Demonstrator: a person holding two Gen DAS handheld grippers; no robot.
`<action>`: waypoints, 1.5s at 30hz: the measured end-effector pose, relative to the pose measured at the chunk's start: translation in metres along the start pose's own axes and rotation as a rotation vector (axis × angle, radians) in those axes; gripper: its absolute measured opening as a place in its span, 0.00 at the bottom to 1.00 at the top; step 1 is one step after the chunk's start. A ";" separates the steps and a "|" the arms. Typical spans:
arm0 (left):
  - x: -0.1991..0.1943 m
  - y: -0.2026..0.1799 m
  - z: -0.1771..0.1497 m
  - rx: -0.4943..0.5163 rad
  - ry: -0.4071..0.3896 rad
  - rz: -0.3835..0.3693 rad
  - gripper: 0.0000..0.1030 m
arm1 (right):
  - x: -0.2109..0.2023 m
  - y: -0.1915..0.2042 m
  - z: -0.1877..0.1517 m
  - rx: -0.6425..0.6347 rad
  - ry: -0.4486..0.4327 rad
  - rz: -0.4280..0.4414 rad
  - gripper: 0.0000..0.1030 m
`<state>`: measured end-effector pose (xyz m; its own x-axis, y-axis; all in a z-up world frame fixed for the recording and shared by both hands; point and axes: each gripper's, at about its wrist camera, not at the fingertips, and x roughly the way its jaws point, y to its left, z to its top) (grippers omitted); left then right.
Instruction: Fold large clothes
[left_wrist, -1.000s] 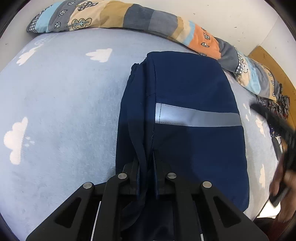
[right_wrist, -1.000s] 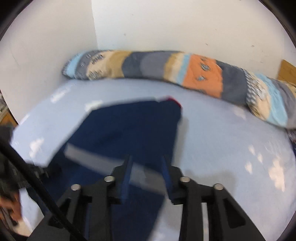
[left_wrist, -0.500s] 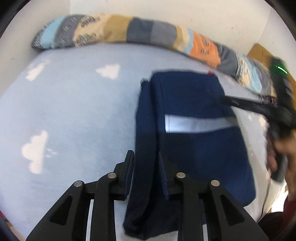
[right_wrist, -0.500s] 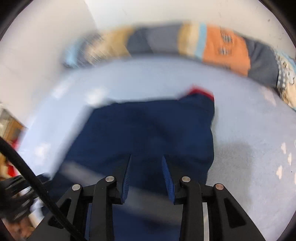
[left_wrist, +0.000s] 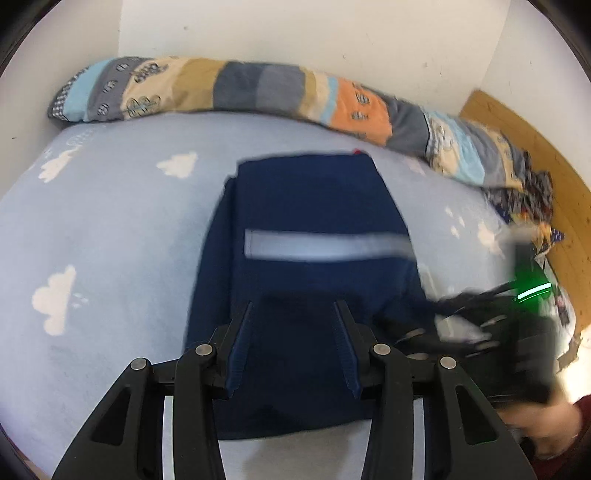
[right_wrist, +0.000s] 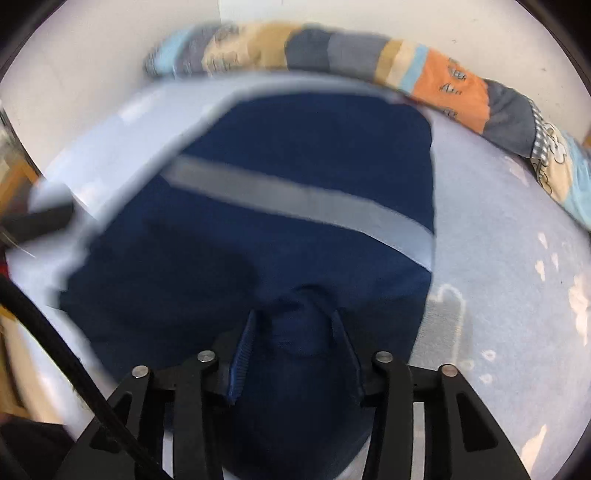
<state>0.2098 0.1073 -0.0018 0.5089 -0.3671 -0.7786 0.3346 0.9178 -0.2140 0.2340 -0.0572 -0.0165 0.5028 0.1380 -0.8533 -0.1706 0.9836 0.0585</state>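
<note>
A navy garment (left_wrist: 310, 199) with a grey reflective stripe (left_wrist: 325, 245) lies folded into a rectangle on the light blue cloud-print sheet (left_wrist: 110, 229). My left gripper (left_wrist: 293, 306) hovers over its near edge; its jaws are opening and no cloth is pinched between them. At the garment's right side the right gripper (left_wrist: 480, 328) shows as a dark blur with a green light. In the right wrist view the garment (right_wrist: 314, 147) fills the frame. The right gripper (right_wrist: 293, 317) is low on it with jaws opening, and a small hump of navy cloth rises between the fingers.
A long patchwork bolster (left_wrist: 258, 88) runs along the white back wall. A wooden board (left_wrist: 535, 147) and a heap of patterned cloth (left_wrist: 528, 195) sit at the bed's right. A black cable (right_wrist: 55, 332) crosses the right wrist view's lower left.
The left gripper let go of the garment's near fold, opened and pulled back upward. The right gripper swung down onto the garment's near right part, its jaws widening.
</note>
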 end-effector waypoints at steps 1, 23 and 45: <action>0.002 -0.002 -0.003 0.002 0.005 0.003 0.41 | -0.018 0.001 -0.005 0.004 -0.045 0.031 0.46; 0.008 -0.023 -0.006 -0.016 -0.044 0.021 0.47 | -0.008 -0.043 0.061 0.030 -0.070 0.009 0.50; 0.040 -0.048 -0.017 0.081 0.082 0.042 0.61 | -0.012 -0.057 0.030 0.081 -0.026 0.027 0.58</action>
<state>0.2009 0.0515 -0.0324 0.4580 -0.3122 -0.8323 0.3790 0.9155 -0.1349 0.2625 -0.1115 0.0061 0.5210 0.1663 -0.8372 -0.1160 0.9855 0.1235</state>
